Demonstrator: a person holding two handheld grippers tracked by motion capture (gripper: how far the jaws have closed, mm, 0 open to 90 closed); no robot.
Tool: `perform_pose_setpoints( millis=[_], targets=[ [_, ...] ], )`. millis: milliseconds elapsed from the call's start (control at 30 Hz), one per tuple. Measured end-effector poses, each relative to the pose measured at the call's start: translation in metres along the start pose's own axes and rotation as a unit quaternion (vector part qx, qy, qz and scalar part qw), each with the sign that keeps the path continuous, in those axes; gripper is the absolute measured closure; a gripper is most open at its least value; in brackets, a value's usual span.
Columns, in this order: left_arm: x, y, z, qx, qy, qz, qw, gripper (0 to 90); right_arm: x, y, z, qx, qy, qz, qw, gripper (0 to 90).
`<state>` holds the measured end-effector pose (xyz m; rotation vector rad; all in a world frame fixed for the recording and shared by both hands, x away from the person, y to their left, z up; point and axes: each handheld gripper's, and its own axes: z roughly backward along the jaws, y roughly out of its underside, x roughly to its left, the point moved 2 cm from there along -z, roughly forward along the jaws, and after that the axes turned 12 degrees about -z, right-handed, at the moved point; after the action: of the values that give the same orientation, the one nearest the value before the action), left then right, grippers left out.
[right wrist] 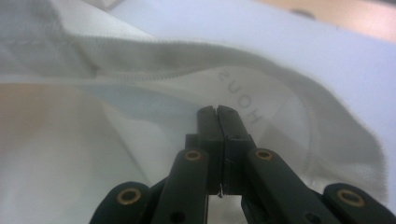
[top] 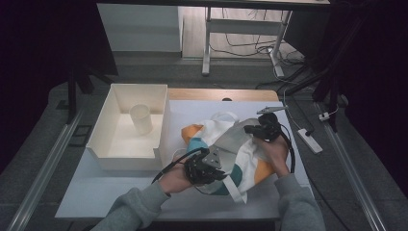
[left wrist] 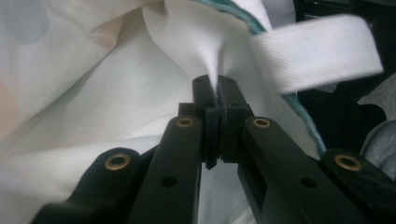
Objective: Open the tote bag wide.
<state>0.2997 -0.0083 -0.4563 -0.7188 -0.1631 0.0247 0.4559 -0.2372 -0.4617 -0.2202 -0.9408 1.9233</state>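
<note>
We see a cloth bag [top: 231, 149], white with orange and teal patches, lying crumpled on the white table [top: 110, 192], just right of a white bin [top: 108, 125] that holds a cup [top: 141, 119].

Our left forearm comes in from the bottom of the high view and angles up to the right, the sleeve [top: 137, 207] grey. The left hand [top: 175, 179] holds the left gripper [top: 226, 175] at the bag's near edge, its cable looping off to the left. In the left gripper view its jaws are pressed together on a pinched fold of the bag [left wrist: 93, 116], the cloth rising out between the tips, and a white strap [left wrist: 317, 51] crosses beyond them.

Our right forearm rises from the bottom right corner, bent inward at the wrist. The right hand [top: 274, 151] rests over the bag's right side, with the right gripper [top: 250, 129] pointing up and left towards the far edge of the bag. In the right gripper view its jaws meet tip to tip, with the bag [right wrist: 70, 154] under and beyond them; we cannot tell whether any cloth is caught between them. A hemmed rim [right wrist: 261, 70] of the bag curves past the tips, with faint lettering printed on it.
</note>
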Motion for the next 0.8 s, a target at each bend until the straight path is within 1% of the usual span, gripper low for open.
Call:
perform_pose_setpoints(
  millis=[133, 200, 267, 300, 400, 467, 567, 667, 733, 800],
  targets=[
    [0.004, 0.003, -0.005, 0.003, 0.006, 0.008, 0.9999, 88.0, -0.010, 0.006, -0.021, 0.026, 0.007, -0.014, 0.9995, 89.7],
    [0.005, 0.004, -0.007, 0.004, 0.009, 0.010, 0.9999, 88.0, -0.014, 0.010, -0.028, 0.029, 0.005, -0.019, 0.9994, 89.7],
    [0.005, 0.005, -0.008, 0.005, 0.011, 0.011, 0.9999, 88.0, -0.017, 0.012, -0.030, 0.028, -0.003, -0.029, 0.9992, 89.7],
    [0.005, 0.005, -0.008, 0.004, 0.012, 0.011, 0.9999, 88.0, -0.018, 0.013, -0.030, 0.027, -0.006, -0.030, 0.9992, 89.7],
    [0.007, 0.005, -0.008, 0.000, 0.013, 0.011, 0.9999, 87.8, -0.017, 0.012, -0.029, 0.024, -0.007, -0.025, 0.9994, 89.3],
    [0.007, 0.005, -0.008, -0.001, 0.013, 0.013, 0.9998, 87.6, -0.016, 0.013, -0.027, 0.021, -0.009, -0.020, 0.9995, 88.9],
    [0.008, 0.006, -0.007, -0.003, 0.012, 0.015, 0.9998, 87.3, -0.013, 0.014, -0.020, 0.006, -0.022, -0.018, 0.9996, 87.3],
    [0.009, 0.007, -0.008, -0.003, 0.012, 0.015, 0.9998, 87.2, -0.006, 0.013, -0.009, 0.000, -0.028, -0.006, 0.9996, 76.7],
    [0.009, 0.008, -0.008, -0.004, 0.013, 0.016, 0.9998, 87.0, 0.000, 0.013, 0.002, -0.011, -0.031, 0.008, 0.9994, 72.5],
    [0.009, 0.009, -0.009, -0.005, 0.013, 0.019, 0.9997, 86.8, 0.007, 0.013, 0.014, -0.028, -0.046, 0.010, 0.9985, 66.7]
  ],
)
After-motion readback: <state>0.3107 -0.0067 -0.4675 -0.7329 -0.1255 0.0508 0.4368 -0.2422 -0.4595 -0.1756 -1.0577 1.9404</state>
